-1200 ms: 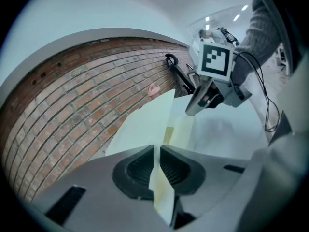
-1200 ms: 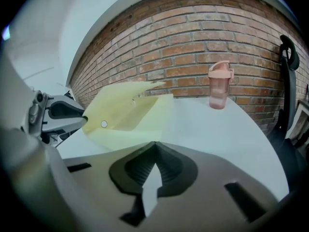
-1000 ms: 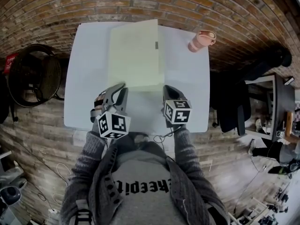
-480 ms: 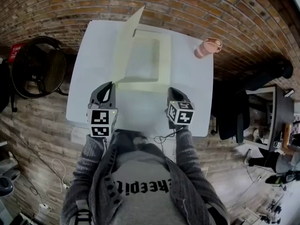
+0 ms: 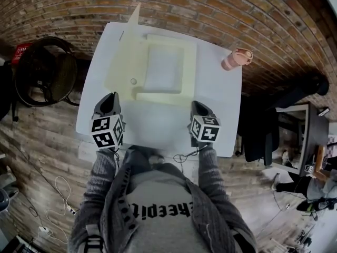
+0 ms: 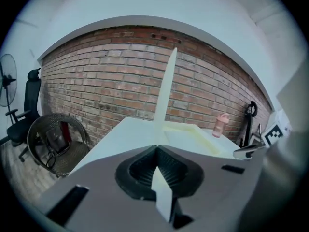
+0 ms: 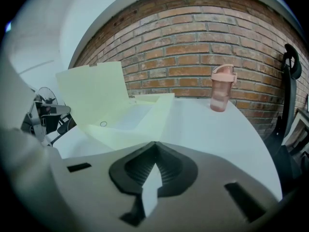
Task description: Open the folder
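The pale yellow plastic folder [image 5: 164,70] lies at the white table's [image 5: 216,115] far edge. Its cover [image 5: 124,62], closed a second ago, now stands raised on the left. The left tongs [image 5: 110,98], now nearer the table's left edge, have just closed on nothing. The right tongs [image 5: 198,107] are shut and empty.

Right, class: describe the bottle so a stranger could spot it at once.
Start at the white table against the brick wall. At its far right corner, right of the open pale-yellow folder, stands a small bottle. It is the only pink thing on the table.
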